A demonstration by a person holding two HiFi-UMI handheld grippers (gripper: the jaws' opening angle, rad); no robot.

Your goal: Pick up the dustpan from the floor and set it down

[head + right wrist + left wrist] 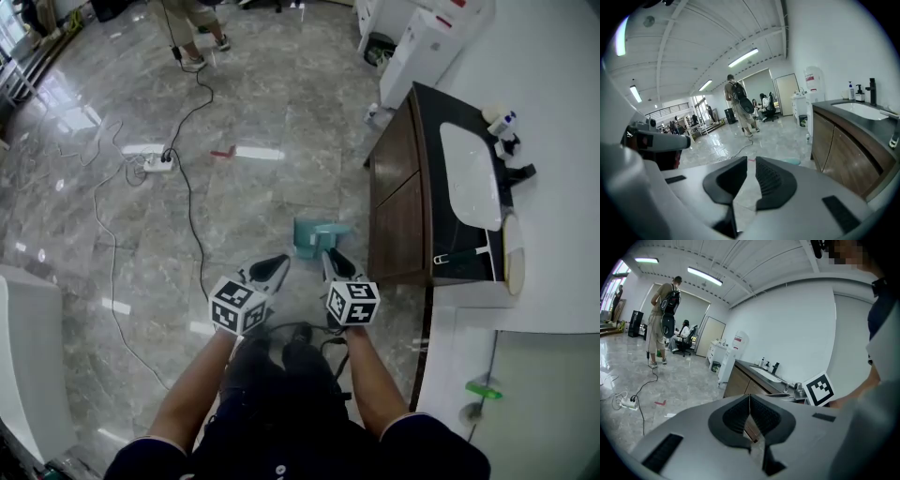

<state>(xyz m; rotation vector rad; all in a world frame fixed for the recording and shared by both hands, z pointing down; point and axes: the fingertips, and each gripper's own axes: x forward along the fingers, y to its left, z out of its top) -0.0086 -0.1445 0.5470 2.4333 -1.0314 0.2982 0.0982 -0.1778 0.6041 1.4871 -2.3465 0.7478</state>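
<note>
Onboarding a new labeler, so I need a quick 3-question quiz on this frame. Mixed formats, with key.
1. True or false: the dustpan is held by the right hand-held gripper.
2. Where does the dustpan lie? A) in the sink B) on the floor beside the brown cabinet C) on the power strip
3. Fill in: the jaws of the left hand-held gripper are ____.
Key: 1 false, its jaws stand apart with nothing between them; 2 B; 3 shut.

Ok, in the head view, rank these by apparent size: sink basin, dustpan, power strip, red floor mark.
1. sink basin
2. dustpan
3. power strip and red floor mark: smallest, too alike to rank. Both lie farther from the camera.
</note>
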